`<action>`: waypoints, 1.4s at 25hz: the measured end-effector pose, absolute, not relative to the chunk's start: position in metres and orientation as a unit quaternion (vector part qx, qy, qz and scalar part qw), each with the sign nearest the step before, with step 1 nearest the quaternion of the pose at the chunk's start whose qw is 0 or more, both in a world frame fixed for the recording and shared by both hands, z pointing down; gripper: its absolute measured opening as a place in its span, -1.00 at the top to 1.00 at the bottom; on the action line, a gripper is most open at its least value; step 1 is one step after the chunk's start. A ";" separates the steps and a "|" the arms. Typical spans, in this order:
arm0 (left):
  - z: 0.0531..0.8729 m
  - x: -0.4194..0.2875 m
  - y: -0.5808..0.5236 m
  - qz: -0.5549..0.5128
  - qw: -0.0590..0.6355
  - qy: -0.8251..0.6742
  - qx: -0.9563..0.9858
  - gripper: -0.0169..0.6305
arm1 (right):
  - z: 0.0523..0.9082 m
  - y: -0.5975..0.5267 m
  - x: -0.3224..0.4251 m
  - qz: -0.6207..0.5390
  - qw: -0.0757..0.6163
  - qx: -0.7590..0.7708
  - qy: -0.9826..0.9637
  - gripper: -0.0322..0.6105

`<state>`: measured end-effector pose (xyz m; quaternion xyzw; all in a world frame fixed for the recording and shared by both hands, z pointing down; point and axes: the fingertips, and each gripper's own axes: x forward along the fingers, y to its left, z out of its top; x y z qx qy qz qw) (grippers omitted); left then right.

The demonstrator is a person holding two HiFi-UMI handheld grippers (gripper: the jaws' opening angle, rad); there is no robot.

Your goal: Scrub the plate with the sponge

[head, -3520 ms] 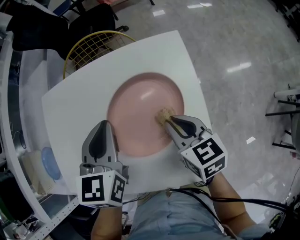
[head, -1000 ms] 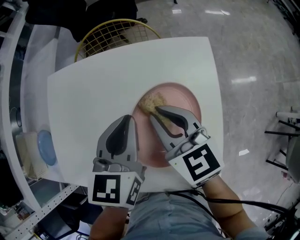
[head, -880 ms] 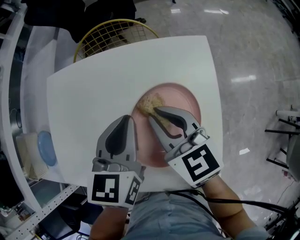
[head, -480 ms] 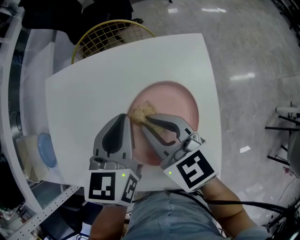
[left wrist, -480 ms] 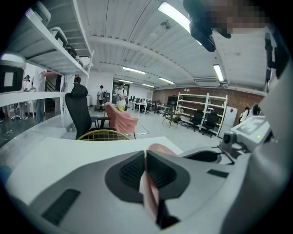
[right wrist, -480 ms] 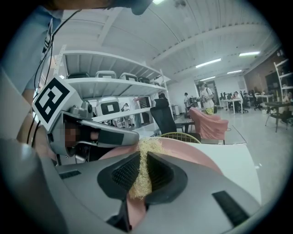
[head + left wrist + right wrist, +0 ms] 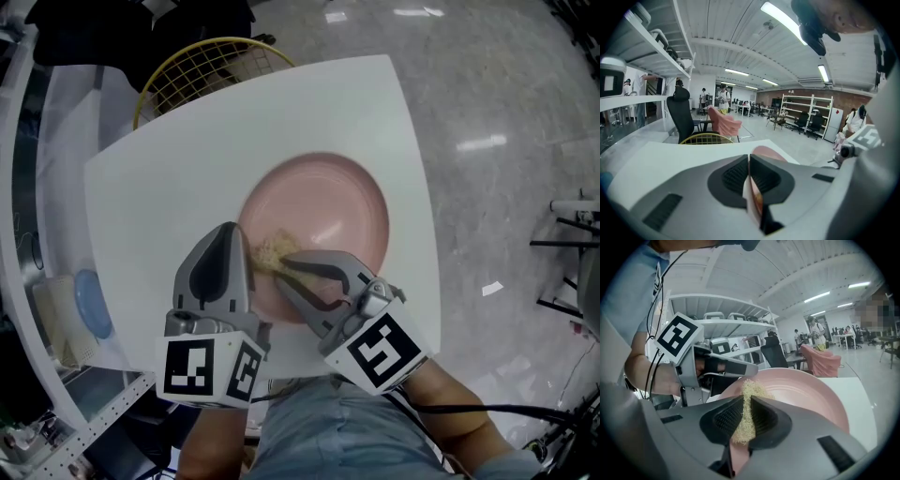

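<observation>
A round pink plate (image 7: 328,211) lies on the white table (image 7: 159,178). My left gripper (image 7: 234,246) is shut on the plate's near-left rim; in the left gripper view the pink edge (image 7: 753,199) shows pinched between the jaws. My right gripper (image 7: 279,263) is shut on a tan, fibrous sponge (image 7: 270,249), which presses on the plate's left side right beside the left gripper. In the right gripper view the sponge (image 7: 747,411) sticks up between the jaws of my right gripper (image 7: 746,401), over the plate (image 7: 806,390).
A yellow wire basket (image 7: 199,73) stands just beyond the table's far-left corner. A blue round thing (image 7: 95,304) lies on a shelf to the left. The table's right edge drops to a shiny floor (image 7: 506,141). A black chair (image 7: 683,117) stands behind the basket.
Over the last second my right gripper has drawn the sponge across the plate from its far-left part toward the near-left rim, close to the left gripper. The left gripper still holds the rim.
</observation>
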<state>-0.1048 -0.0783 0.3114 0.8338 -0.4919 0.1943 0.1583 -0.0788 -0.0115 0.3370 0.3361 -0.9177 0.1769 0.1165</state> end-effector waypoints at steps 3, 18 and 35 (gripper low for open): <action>0.312 -0.105 -0.077 0.197 0.156 -0.493 0.833 0.88 | 0.343 0.001 -0.077 0.189 0.119 0.327 -0.918 0.74; 0.318 -0.096 -0.070 0.207 0.153 -0.485 0.836 0.88 | 0.379 0.038 -0.031 0.239 0.147 0.360 -0.890 0.74; 0.320 -0.086 -0.067 0.215 0.149 -0.477 0.839 0.88 | 0.400 0.021 0.039 0.268 0.159 0.456 -0.833 0.74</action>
